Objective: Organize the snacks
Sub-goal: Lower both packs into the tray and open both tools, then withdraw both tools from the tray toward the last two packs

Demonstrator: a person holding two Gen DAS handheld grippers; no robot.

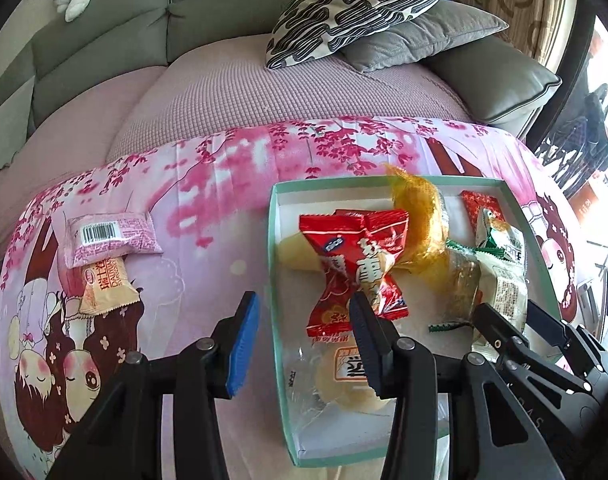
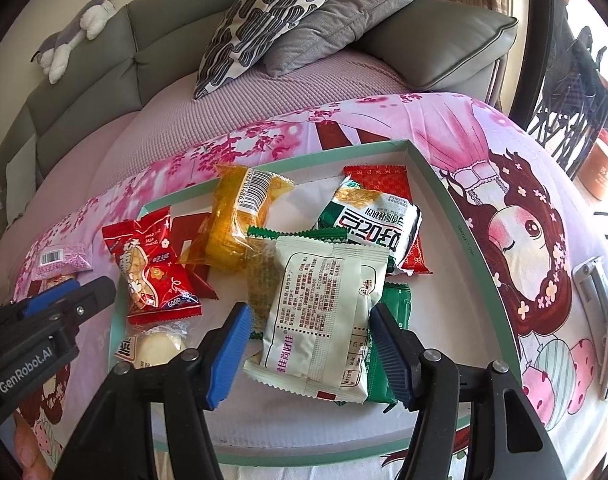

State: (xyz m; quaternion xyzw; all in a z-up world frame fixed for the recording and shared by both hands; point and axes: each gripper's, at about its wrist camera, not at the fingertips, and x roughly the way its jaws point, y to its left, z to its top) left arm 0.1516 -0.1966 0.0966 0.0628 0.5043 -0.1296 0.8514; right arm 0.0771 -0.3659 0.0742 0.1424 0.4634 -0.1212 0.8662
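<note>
A shallow box with a mint-green rim (image 2: 463, 216) lies on a pink cartoon-print cloth (image 1: 208, 184) spread over the surface, and it holds most of the snacks: a cream packet with printed text (image 2: 327, 312) near the front, a green packet (image 2: 387, 344) under its right edge, a white and green packet with large lettering (image 2: 375, 216) resting on a red packet (image 2: 383, 178) toward the far corner, a yellow wrapped cake with a barcode (image 2: 236, 220) in the middle, a red peanut-print packet (image 2: 152, 268) to the left, and a clear-wrapped pale round pastry (image 2: 160, 346) below it. The right claw (image 2: 307, 356) hangs over the cream packet with its blue pads on either side and a visible gap at each edge, so it is released and grips nothing. The left claw (image 1: 304, 348) stands open too, straddling the box's left wall, one finger above the cloth and the other above the red packet, empty. Outside the box, on the cloth well to the left, lie a pink barcode packet (image 1: 108, 236) and, touching it, a tan packet (image 1: 108, 284). Beyond are a grey sofa (image 2: 160, 44), a patterned cushion (image 1: 363, 8) leaning on a grey cushion (image 1: 419, 36), and a plush toy (image 2: 80, 28) on the sofa back
</note>
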